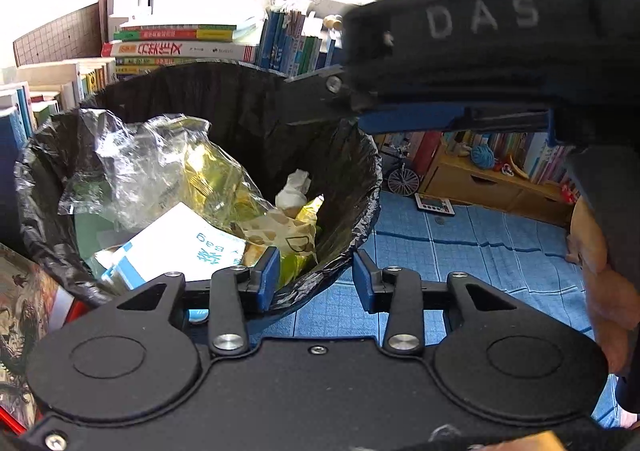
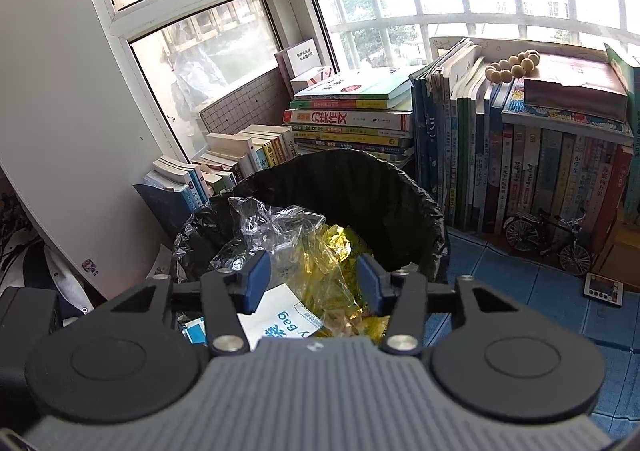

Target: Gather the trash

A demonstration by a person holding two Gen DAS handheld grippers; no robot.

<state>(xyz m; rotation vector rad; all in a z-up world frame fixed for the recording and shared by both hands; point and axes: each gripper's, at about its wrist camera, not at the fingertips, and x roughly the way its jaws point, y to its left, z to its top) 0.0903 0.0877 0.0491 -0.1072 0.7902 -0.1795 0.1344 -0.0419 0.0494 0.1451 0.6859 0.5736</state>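
A bin with a black liner (image 1: 360,155) (image 2: 400,179) stands on the floor and holds trash: crumpled clear plastic (image 1: 132,159) (image 2: 272,223), a yellow wrapper (image 1: 216,179) (image 2: 332,251), a white and blue package (image 1: 180,243) (image 2: 280,315) and a white tissue (image 1: 294,187). My left gripper (image 1: 316,279) is open over the bin's near rim, with nothing between its fingers. Directly above the trash my right gripper (image 2: 314,283) is open and empty too. In the left wrist view the right gripper (image 1: 380,115) hangs over the bin's right side, with a hand (image 1: 600,263) holding it.
Stacked and upright books (image 2: 352,115) crowd the wall behind the bin under the windows. A blue mat (image 1: 480,251) covers the floor to the right. A wooden shelf (image 1: 472,179), a model bicycle (image 2: 544,239) and a small keypad device (image 2: 604,289) lie beyond it.
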